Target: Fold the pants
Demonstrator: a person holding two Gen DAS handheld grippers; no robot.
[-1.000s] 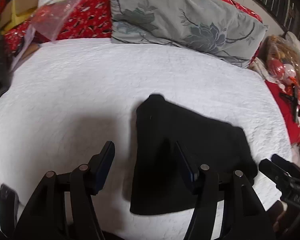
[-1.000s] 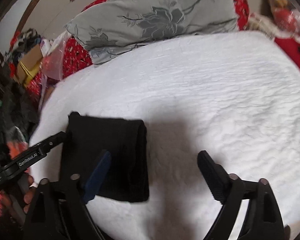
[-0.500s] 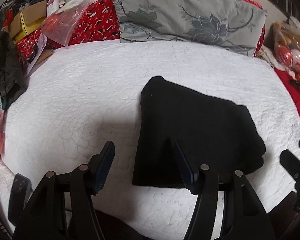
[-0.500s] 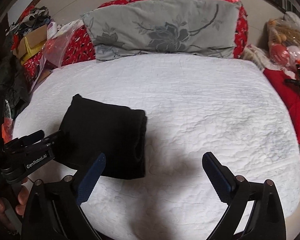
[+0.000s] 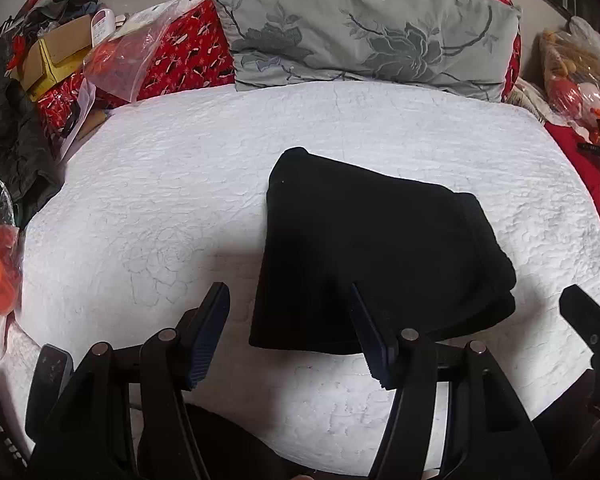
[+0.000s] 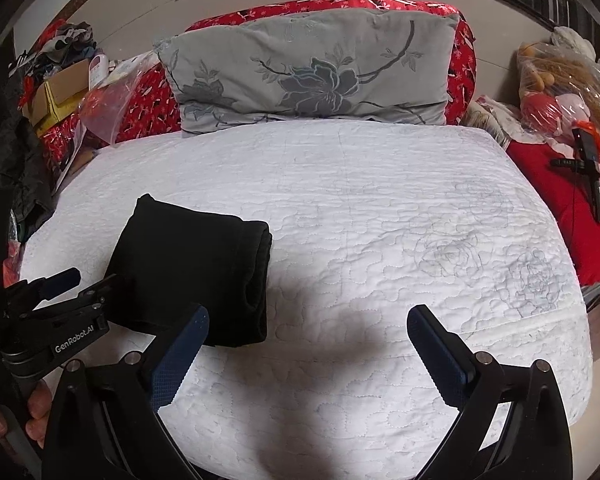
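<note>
The black pants lie folded into a compact rectangle on the white quilted bed. In the right wrist view the pants lie at the left, with the folded layers showing on their right edge. My left gripper is open and empty, above the bed near the pants' near edge. My right gripper is open and empty, over bare quilt to the right of the pants. The left gripper also shows in the right wrist view, held at the pants' left side.
A grey floral pillow leans on a red cushion at the head of the bed. Boxes, a plastic bag and dark clothes pile up at the left. Bagged toys and a red surface lie at the right.
Both grippers have drawn back and up from the folded pants, so more of the bed and room shows. The pants lie still. Both stay open.
</note>
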